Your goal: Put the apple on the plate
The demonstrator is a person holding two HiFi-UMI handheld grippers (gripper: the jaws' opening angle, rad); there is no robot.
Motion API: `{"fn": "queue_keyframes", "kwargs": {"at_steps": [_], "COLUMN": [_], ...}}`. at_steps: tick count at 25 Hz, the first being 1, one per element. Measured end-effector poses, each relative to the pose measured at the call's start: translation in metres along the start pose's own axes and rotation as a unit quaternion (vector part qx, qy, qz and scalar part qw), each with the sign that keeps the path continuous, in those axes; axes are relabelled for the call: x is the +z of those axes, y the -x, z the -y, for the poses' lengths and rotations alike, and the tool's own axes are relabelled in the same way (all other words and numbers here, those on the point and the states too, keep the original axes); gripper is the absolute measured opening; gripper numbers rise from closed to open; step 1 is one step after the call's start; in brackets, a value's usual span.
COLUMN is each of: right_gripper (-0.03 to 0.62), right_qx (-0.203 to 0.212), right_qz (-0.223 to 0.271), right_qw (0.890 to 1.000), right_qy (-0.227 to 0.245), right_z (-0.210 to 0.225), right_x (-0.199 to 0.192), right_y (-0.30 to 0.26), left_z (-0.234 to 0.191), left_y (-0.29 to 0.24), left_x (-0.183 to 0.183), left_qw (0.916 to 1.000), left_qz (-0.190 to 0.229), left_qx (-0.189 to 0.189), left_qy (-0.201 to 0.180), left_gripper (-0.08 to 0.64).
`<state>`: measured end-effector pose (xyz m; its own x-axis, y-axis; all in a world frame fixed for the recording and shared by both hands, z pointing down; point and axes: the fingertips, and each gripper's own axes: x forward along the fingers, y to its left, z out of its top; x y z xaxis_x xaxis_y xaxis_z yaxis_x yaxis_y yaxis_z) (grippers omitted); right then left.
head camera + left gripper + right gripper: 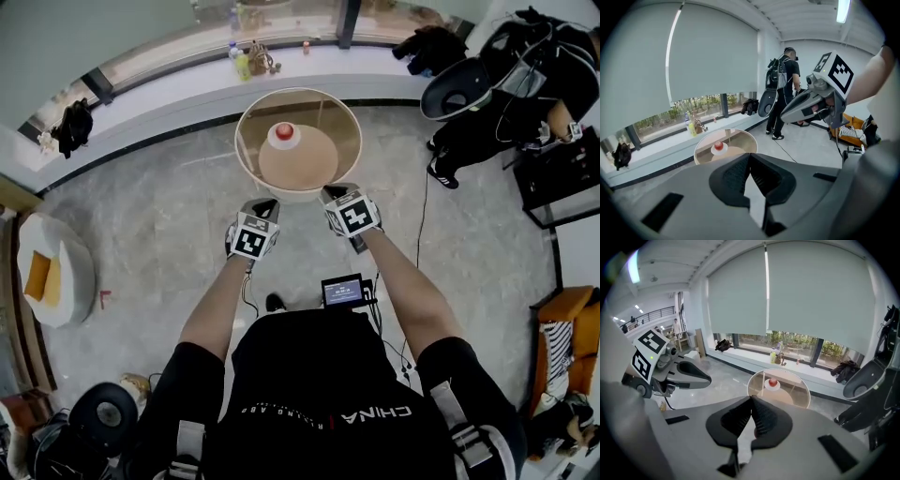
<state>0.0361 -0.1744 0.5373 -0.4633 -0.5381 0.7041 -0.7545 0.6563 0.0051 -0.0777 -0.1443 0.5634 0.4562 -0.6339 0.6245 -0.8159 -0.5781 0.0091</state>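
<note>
- Long white sill [159,89] under the window: runs behind the table, carries a few bottles [240,61] and small items near the middle, plus a dark bundle [73,127] toward its left end.
- Round glass-topped table [240,141]: stands between the sill and the two grippers, shows a tan lower shelf through the glass, bears the plate on its far half.
- White rounded chair [75,272]: sits on the floor well off to the left, holds an orange cushion [37,275] in its seat.
- left gripper [266,203]: hangs just short of the table's near rim, points toward it and downward; jaws closed tip to tip, nothing between them.
- right gripper [335,193]: sits beside the left one at the same near rim, tilted down likewise; jaws pressed together, empty.
- Small white plate [293,142]: lies flat on the table, toward the side nearest the sill, well apart from both grippers; contains the apple.
- Red apple [284,130]: rests in the middle of the plate, touched by neither gripper.
</note>
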Motion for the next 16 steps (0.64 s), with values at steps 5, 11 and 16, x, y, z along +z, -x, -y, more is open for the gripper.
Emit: {"fn": "queue_keyframes", "kwargs": {"at_steps": [5,11,16], "right_gripper": [0.031,0.029,0.029], "right_qx": [-0.001,-0.001,-0.008], "right_qz": [0.014,0.017,0.014], "right_qw": [1.000,1.000,1.000], "right_qy": [0.002,0.008,0.002], "right_z": [0.024,0.035,0.045], "right_x": [0.009,0.013,0.014], "right_y": [0.013,0.015,0.024], "left_z": [0.000,0.002,0.009], "left_y": [-0.005,-0.010,-0.011], "left_x": [0.025,0.034,0.045], "left_qw": [0.9999,0.9997,0.9998], "left_qz": [0.001,-0.008,-0.001], "left_qx": [0.010,0.009,0.003], "left_qy": [0.002,-0.021,-0.021], "left_gripper": [0.018,0.017,0.018]}}
